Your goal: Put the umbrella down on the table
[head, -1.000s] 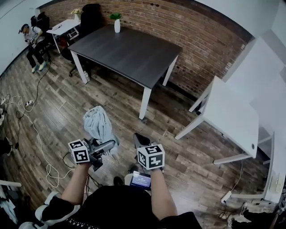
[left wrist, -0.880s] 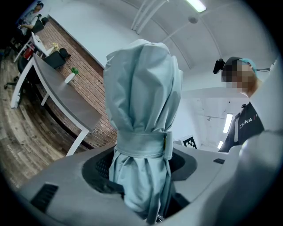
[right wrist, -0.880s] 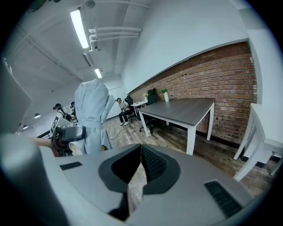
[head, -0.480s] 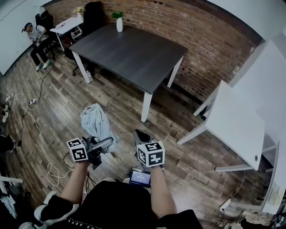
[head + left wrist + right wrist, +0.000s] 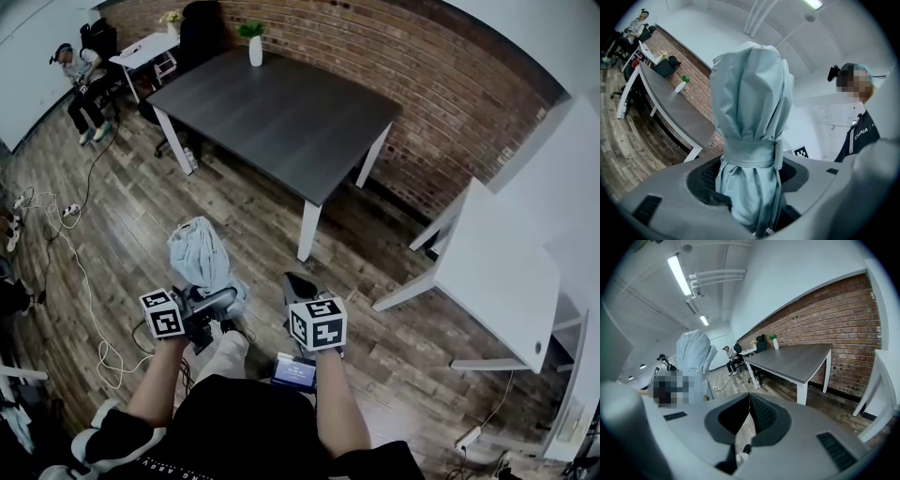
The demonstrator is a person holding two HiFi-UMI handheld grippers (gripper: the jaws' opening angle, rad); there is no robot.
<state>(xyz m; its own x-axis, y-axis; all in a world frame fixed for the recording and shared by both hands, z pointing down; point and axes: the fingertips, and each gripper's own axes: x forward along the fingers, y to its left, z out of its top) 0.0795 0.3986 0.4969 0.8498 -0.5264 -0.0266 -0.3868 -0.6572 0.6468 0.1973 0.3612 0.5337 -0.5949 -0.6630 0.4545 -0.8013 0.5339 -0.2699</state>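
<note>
Wearer: black short-sleeved top (image 5: pixel 253 427) with white lettering (image 5: pixel 171 466) near its left side; pale trousers (image 5: pixel 225 352) show at one knee.

Left tool (image 5: pixel 223 300): dark grey body carrying a white cube (image 5: pixel 162 313) printed with black square markers.

Right tool (image 5: pixel 296 283): dark tapered tip and a second marker cube (image 5: pixel 317 324) of the same pattern.

Both gripper views: matt light-grey shell (image 5: pixel 811 427), dark oval recess (image 5: pixel 724 420), ribbed black pads (image 5: pixel 761 413), dark slotted vents (image 5: pixel 836 451).

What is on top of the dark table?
A white vase with a green plant stands at the dark table's far edge. The head view shows its whole top uncovered.
</note>
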